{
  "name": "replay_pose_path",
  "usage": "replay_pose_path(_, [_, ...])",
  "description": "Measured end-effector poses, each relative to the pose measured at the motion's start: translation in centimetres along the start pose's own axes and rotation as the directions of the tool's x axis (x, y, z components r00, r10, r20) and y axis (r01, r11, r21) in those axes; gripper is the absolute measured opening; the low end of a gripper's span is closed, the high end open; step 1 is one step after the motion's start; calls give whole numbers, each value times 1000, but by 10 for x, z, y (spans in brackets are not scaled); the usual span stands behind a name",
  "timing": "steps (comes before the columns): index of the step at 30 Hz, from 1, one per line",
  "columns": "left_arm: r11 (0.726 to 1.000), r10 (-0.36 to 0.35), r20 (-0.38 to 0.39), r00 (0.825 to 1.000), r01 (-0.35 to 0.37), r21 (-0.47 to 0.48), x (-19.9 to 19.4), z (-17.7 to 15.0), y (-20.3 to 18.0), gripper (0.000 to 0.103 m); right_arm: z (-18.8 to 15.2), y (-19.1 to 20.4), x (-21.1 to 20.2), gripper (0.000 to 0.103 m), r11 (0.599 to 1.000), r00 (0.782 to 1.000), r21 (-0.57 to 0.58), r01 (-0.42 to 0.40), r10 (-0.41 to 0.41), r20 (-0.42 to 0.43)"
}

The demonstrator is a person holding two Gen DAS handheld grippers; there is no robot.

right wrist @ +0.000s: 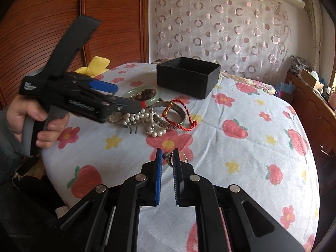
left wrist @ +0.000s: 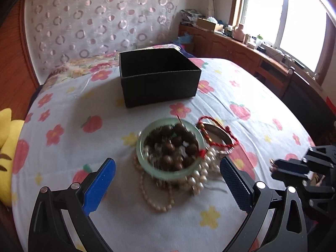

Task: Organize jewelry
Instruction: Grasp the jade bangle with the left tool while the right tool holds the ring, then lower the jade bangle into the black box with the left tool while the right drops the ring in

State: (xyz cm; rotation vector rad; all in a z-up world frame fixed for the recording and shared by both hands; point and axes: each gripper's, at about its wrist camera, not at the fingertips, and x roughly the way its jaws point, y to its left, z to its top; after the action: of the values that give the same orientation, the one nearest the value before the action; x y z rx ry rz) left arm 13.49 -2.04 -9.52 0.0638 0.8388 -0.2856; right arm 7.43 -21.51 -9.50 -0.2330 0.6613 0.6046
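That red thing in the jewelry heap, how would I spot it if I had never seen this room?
On the flowered bedspread, in front of the black box, lies a jewelry heap. At its window-side edge, the red cord bracelet is draped over a silver bangle. It is the only twisted red string, among pearls and wooden beads.

1. daylight pours in through the window (left wrist: 298, 21), blown out to white glare.
2. the bedspread (left wrist: 241, 96) just below the window looks washed out.
3. the jewelry pile (left wrist: 172, 149) is motion-blurred.
4. fisheye bending curves the edges, with dark corners.
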Motion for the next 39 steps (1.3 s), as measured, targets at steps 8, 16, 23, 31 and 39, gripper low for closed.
replay_pose_path(8, [999,-34,-35,999,35,21,18,15,2,81,6,-3,2,11,1000,1000,-3,2,-2,10])
replay_pose_path(16, [998,-66,-17,998,66,12,12,17,7,69,13,-7,4,11,1000,1000,-12,13,-13,11])
replay_pose_path(23, [998,-56,42,998,57,-15,-3,26,20,69,34,-10,9,11,998,999,-51,27,-25,28])
replay_pose_path(31, [998,-44,104,994,47,-32,-18,47,33,69,82,-18,26,11,995,998,-97,38,-33,50])
replay_pose_path(39, [998,-21,125,992,28,-58,-18,64,52,69,135,-42,66,11,998,999,-63,14,-11,47])
